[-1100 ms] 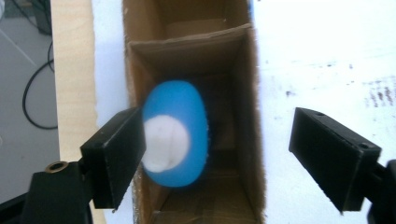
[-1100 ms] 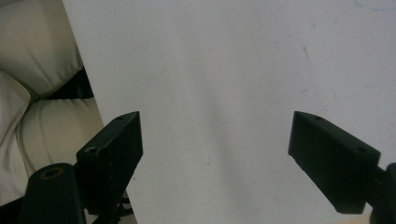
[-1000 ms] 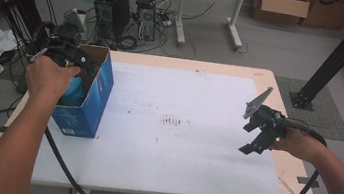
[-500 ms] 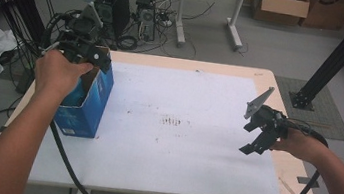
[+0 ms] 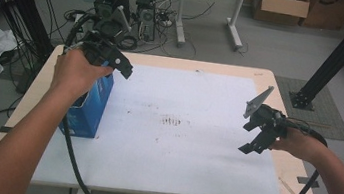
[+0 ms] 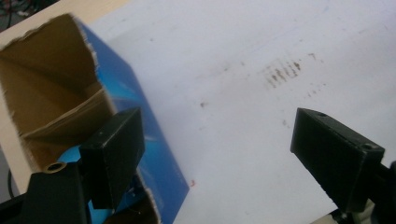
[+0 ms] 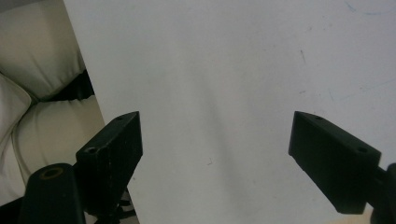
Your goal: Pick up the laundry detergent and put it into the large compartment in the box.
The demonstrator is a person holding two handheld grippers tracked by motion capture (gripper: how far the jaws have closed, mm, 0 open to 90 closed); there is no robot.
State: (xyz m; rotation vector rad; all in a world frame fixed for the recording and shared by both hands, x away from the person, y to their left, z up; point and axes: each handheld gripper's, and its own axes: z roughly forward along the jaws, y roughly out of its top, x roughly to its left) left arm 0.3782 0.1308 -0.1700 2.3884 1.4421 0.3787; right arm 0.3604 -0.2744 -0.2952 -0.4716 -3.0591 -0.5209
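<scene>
Nearest the person, the right claw is held just above the white worktop near its right edge, its jaws spread wide with nothing between them; in the right gripper view only bare, faintly scuffed white sheet is seen between them, with cream-coloured trouser legs past the worktop's edge. It appears to be parked there, out of the way, while the work is done on the other side.

Further in, a patch of dark smudges is seen at the middle of the sheet, which is smooth and matt, and is laid on a pale wooden top with rounded corners.

At the left side stands the blue box, upright near the worktop's left edge. It is made of cardboard, glossy blue outside and raw brown inside, and its top is torn open with a ragged rim. Something light blue lies inside it at the bottom; what it is cannot be told.

Just beyond and above the box, the left claw is held with jaws wide apart and empty, one jaw over the box's opening and the other over bare sheet. The position suggests that the box's wall is about to be straddled or its contents reached.

Farthest off, cables and computer cases are seen on the floor.
</scene>
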